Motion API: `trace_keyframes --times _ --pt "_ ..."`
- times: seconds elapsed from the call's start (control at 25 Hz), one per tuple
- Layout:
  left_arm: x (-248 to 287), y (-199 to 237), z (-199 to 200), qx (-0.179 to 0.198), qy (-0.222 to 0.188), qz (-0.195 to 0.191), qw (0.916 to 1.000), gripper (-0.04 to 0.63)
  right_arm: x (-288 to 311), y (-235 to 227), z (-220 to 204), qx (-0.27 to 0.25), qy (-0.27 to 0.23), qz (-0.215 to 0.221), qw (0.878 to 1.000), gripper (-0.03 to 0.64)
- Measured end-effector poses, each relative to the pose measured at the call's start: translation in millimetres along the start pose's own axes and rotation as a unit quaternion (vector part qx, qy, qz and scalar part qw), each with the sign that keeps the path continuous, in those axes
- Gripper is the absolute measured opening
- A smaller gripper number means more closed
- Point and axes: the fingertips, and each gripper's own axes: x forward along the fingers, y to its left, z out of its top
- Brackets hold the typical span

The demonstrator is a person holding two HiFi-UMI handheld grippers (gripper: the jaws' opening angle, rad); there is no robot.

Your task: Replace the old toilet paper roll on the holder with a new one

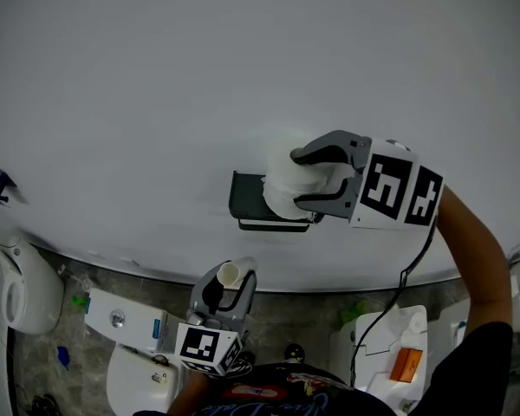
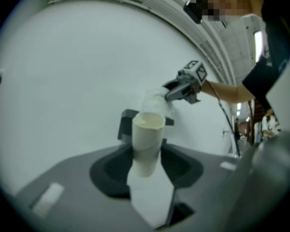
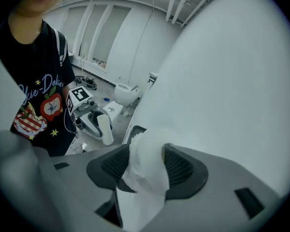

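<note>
A dark holder (image 1: 247,202) is fixed to the white wall. My right gripper (image 1: 296,180) is shut on a new white toilet roll (image 1: 288,185), which it holds against the holder's right end. In the right gripper view the roll (image 3: 145,163) fills the gap between the two pads. Lower down, my left gripper (image 1: 230,279) is shut on an empty cardboard tube (image 1: 230,272) with a scrap of paper hanging from it. The left gripper view shows the tube (image 2: 147,144) standing upright between the jaws. Beyond it are the holder (image 2: 127,122) and the new roll (image 2: 157,100).
A white toilet (image 1: 22,297) stands at the lower left. Beside it on the stone floor lies a white box-shaped unit (image 1: 126,319). White containers (image 1: 390,345) sit at the lower right. A cable runs down from the right gripper.
</note>
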Motion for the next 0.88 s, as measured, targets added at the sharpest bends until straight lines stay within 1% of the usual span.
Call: trace_keyframes --times 0.12,0.2,0.24,0.28,0.32,0.36,0.44,0.48,0.52,0.6,0.68,0.76,0.8,0.84,0.88 --pt "0 0 -2 -0.002 0.005 0.0 1.0 0.183 -3 -2 0 0.014 -0.026 -0.022 0.999 0.213" --pt "1 1 -2 0.0 0.005 -0.002 1.0 0.183 -10 -2 0 0.027 -0.066 -0.051 0.996 0.212" --pt "1 2 -2 0.003 0.005 -0.003 1.0 0.183 -16 -1 1 0.037 -0.095 -0.068 0.992 0.21" --pt "1 3 -1 0.005 0.005 -0.003 1.0 0.183 -23 0 3 0.054 -0.13 -0.084 0.986 0.209" --pt "1 4 0 0.007 0.006 -0.003 1.0 0.183 -32 2 5 0.08 -0.169 -0.099 0.977 0.209" --pt "2 4 0 0.009 0.006 -0.004 0.9999 0.183 -43 4 5 0.11 -0.206 -0.112 0.966 0.207" --pt "5 2 1 0.014 0.008 -0.006 0.9998 0.183 -69 8 2 0.167 -0.273 -0.138 0.937 0.207" --pt "6 1 1 0.017 0.011 -0.008 0.9998 0.183 -82 11 -2 0.192 -0.305 -0.153 0.92 0.207" --pt "8 0 0 0.02 0.014 -0.009 0.9997 0.183 -95 16 -8 0.217 -0.337 -0.169 0.901 0.207" --pt "11 -2 -1 0.024 0.02 -0.01 0.9994 0.183 -115 27 -24 0.268 -0.401 -0.191 0.855 0.207" --pt "14 -3 -3 0.023 0.023 -0.011 0.9994 0.183 -126 40 -47 0.321 -0.461 -0.192 0.805 0.206" --pt "15 -3 -4 0.022 0.026 -0.011 0.9994 0.183 -128 50 -74 0.378 -0.498 -0.195 0.756 0.206" --pt "15 -3 -4 0.022 0.027 -0.01 0.9994 0.183 -125 55 -89 0.402 -0.505 -0.203 0.736 0.206" --pt "15 -2 -4 0.023 0.028 -0.008 0.9993 0.183 -121 61 -104 0.425 -0.505 -0.215 0.719 0.206" --pt "15 -1 -4 0.024 0.029 -0.006 0.9993 0.183 -115 66 -118 0.446 -0.501 -0.228 0.706 0.204"
